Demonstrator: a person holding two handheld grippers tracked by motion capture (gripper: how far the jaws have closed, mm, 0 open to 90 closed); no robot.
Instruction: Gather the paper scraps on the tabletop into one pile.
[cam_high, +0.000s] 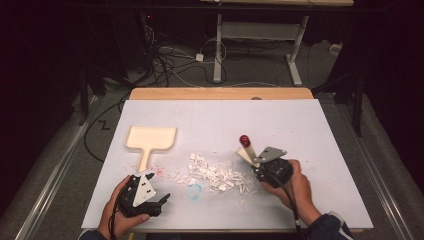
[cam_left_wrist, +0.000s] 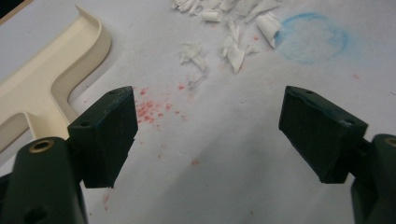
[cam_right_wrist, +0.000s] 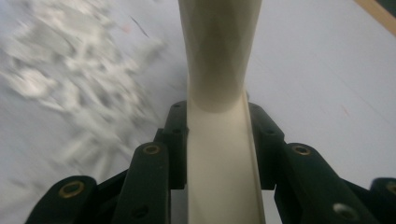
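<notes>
Landmark: pile of white paper scraps (cam_high: 215, 173) lying mid-table (cam_high: 300, 125). Left tool (cam_high: 159, 201) is sitting left of and nearer than the pile, jaws spread, nothing between them. Right tool (cam_high: 256, 167) is pinching a cream brush handle (cam_right_wrist: 219, 140) at the pile's right edge. Cream dustpan (cam_high: 150, 140) is lying left of and beyond the pile.

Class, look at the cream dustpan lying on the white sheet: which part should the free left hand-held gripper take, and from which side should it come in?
Grip the dustpan by its narrow handle, which points toward the person. The pan lies flat, open face up, and is too wide for the jaws. The left hand-held gripper is open just beside the handle, so coming from the near edge and closing across it looks easiest.
</notes>
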